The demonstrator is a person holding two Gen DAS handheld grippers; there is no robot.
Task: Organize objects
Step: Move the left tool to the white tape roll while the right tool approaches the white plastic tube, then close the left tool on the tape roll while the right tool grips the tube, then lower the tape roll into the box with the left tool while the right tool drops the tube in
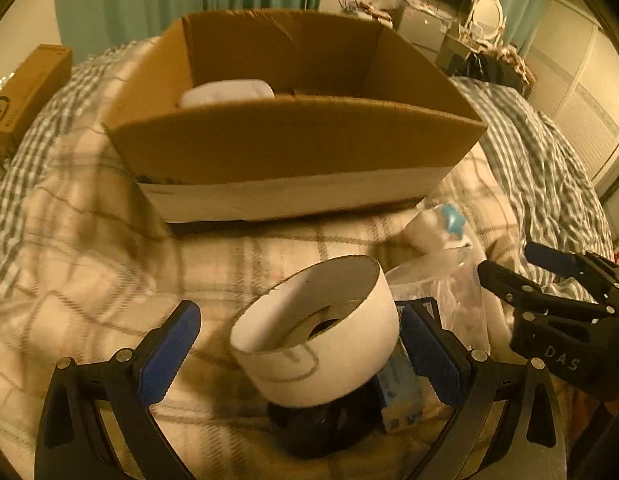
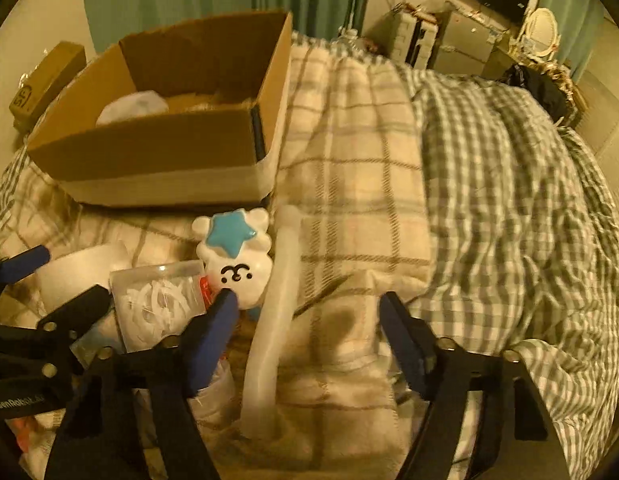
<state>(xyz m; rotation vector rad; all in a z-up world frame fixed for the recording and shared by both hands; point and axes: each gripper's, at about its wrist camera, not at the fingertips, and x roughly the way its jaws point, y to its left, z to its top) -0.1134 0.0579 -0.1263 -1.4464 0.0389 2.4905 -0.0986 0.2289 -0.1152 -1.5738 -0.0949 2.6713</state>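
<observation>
The cardboard box (image 1: 293,136) on the bed (image 2: 349,184) holds a white object (image 1: 227,94). In front of the box, the left claw (image 1: 297,344) is wide open around a tape roll (image 1: 315,336); the right claw (image 2: 307,320) is open, empty, beside a bear toy (image 2: 235,258).

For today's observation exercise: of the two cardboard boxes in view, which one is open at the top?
The large cardboard box on the plaid blanket: open, white item inside. The small box, far left, is closed.
</observation>
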